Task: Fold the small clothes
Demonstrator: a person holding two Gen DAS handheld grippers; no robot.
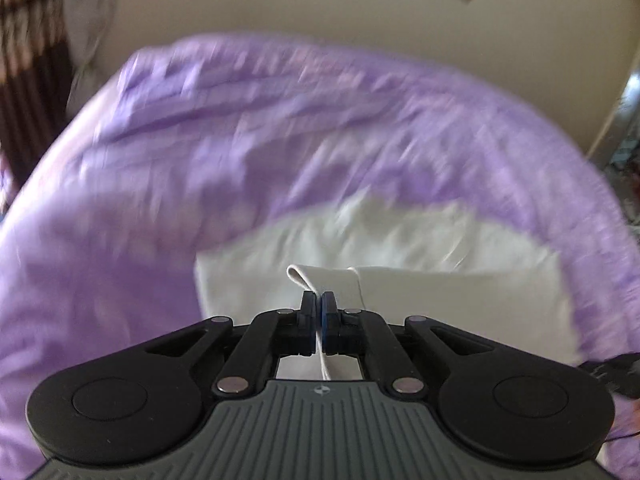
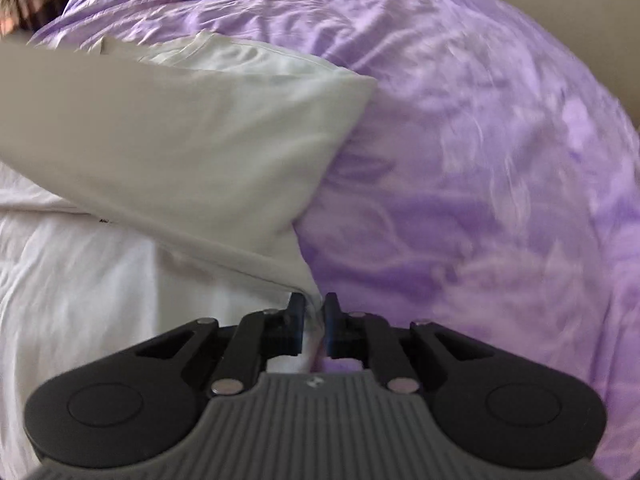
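A white garment (image 1: 400,248) lies on a purple bedspread (image 1: 200,140). My left gripper (image 1: 318,300) is shut on a hem edge of the white garment, which stands up in a small loop between the fingers. In the right wrist view the white garment (image 2: 168,128) is lifted into a slanted fold over its own lower part (image 2: 72,280). My right gripper (image 2: 313,304) is shut on a corner of it, at the border between white cloth and purple bedspread (image 2: 480,160).
A beige wall (image 1: 320,0) stands behind the bed. A dark brown striped curtain (image 1: 28,60) hangs at the far left. Some clutter (image 1: 628,152) shows at the right edge.
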